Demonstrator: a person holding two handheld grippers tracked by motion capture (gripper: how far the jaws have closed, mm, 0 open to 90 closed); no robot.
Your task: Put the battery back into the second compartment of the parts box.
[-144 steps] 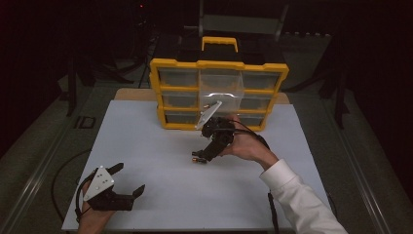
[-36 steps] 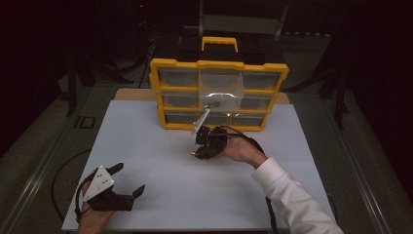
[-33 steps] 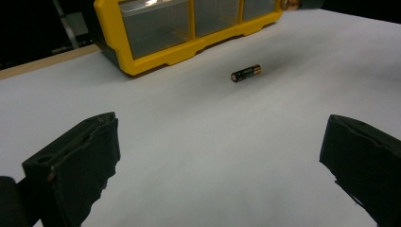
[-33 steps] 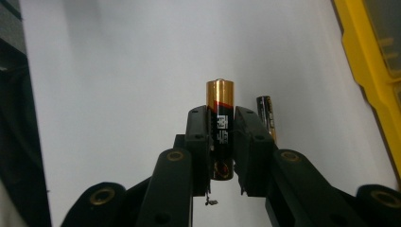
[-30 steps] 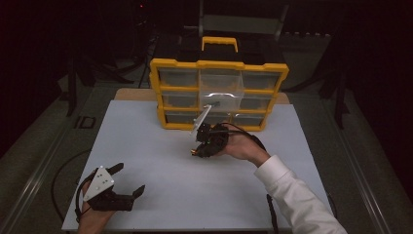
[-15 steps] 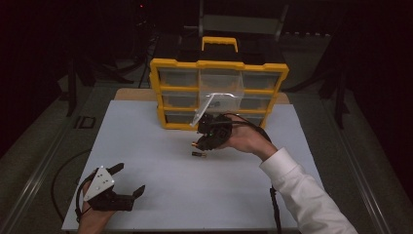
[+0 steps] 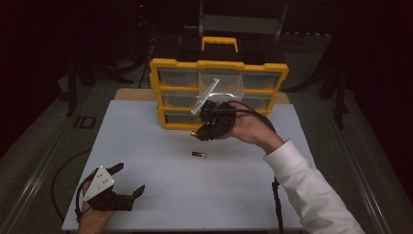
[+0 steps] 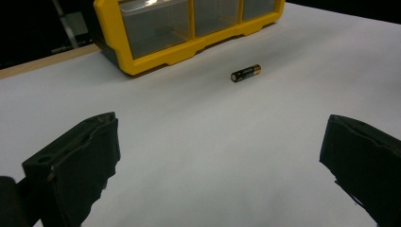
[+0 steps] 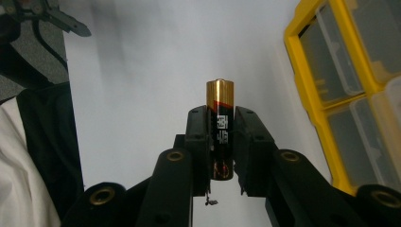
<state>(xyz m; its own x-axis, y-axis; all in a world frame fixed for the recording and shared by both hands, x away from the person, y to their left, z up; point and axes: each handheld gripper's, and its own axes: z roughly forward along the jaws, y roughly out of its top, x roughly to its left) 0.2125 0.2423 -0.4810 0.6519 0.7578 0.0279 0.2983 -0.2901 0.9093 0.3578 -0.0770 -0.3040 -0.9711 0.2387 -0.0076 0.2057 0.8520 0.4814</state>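
Note:
My right gripper (image 7: 202, 132) hangs above the white table in front of the yellow drawer organizer (image 7: 160, 87). It is shut on a black-and-gold battery (image 9: 221, 127), which stands up between the pads with its gold end poking past the fingertips (image 9: 196, 123). A second battery (image 7: 198, 154) lies flat on the table just below it, also seen as the battery (image 8: 245, 73) in the left gripper view. My left gripper (image 7: 130, 178) rests at the near left corner, open, with nothing between its jaws.
The organizer (image 8: 156, 61) stands at the table's back with clear drawers; one upper middle drawer (image 7: 229, 85) looks pulled out. A bare white tabletop (image 7: 243, 195) spreads between the grippers. The organizer's yellow frame (image 9: 307, 85) runs along the right in the right gripper view.
My right gripper has risen from the table with the battery held in it. The other battery stays lying on the table. The left gripper has not moved.

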